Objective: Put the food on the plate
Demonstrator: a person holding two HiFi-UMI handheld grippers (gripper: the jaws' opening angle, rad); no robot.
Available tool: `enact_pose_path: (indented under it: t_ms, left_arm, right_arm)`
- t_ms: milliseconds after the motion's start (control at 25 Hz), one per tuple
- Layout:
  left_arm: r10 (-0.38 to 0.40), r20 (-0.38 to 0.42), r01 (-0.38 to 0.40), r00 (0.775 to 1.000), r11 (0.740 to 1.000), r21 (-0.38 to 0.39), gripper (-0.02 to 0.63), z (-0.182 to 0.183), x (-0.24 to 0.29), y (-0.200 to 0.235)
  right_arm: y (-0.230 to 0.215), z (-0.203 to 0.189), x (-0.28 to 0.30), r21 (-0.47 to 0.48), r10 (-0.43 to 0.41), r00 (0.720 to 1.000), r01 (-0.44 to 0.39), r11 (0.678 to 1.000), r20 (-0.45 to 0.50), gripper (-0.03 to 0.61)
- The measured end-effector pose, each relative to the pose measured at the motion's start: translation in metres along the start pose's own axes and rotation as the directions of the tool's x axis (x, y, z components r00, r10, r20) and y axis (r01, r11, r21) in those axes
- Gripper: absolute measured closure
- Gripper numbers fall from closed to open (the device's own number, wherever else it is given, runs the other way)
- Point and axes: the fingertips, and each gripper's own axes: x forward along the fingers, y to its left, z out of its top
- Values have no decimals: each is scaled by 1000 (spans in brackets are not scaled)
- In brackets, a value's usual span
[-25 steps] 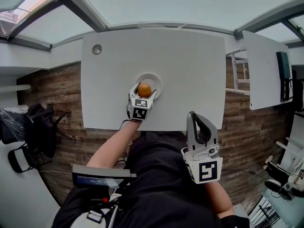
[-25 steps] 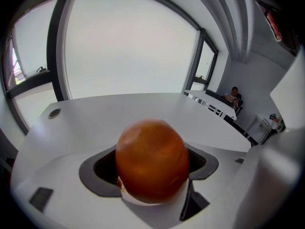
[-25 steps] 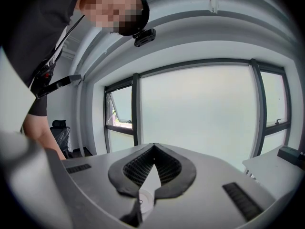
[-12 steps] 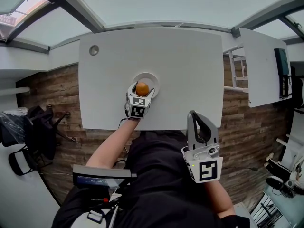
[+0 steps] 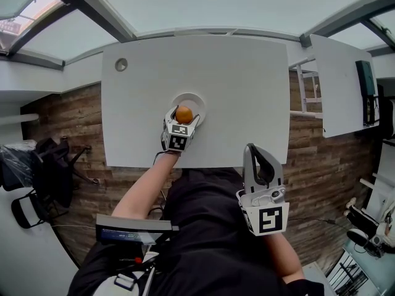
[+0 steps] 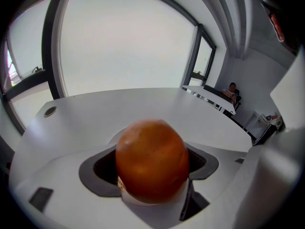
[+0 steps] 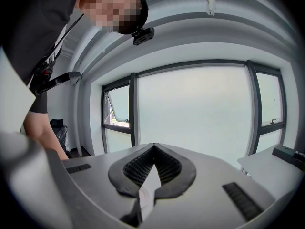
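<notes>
An orange round fruit (image 5: 184,114) sits between the jaws of my left gripper (image 5: 182,117), which is shut on it over the near part of a white plate (image 5: 196,101) on the white table (image 5: 247,91). In the left gripper view the fruit (image 6: 151,160) fills the gap between the jaws, and the plate's rim (image 6: 114,136) shows just behind it. Whether the fruit touches the plate I cannot tell. My right gripper (image 5: 259,159) is held off the table's near edge, above the person's lap, shut and empty; its view shows the jaw tips (image 7: 152,149) met.
A small round grommet (image 5: 121,65) sits in the table's far left corner. A second white table (image 5: 336,85) with a dark device (image 5: 365,97) stands to the right. A dark chair (image 5: 46,165) stands on the wooden floor at left.
The left gripper with the fruit has crept slightly toward the plate. The right gripper has stayed put.
</notes>
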Motion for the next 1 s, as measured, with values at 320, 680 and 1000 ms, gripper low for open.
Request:
enact_pose_path:
  t_ms: [320, 680, 1000]
  left_arm:
    - [27, -6, -27, 1000, 1000, -14, 261, -2, -4, 6]
    - [23, -6, -23, 1000, 1000, -18, 261, -4, 0, 4]
    - [28, -19, -28, 999, 1000, -7, 232, -10, 3, 5]
  right_arm:
    - [5, 1, -5, -25, 3, 1000, -3, 1000, 19, 581]
    - [0, 0, -13, -39, -11, 1000, 12, 999, 20, 581]
    - [0, 2, -15, -57, -17, 999, 18, 998, 29, 581]
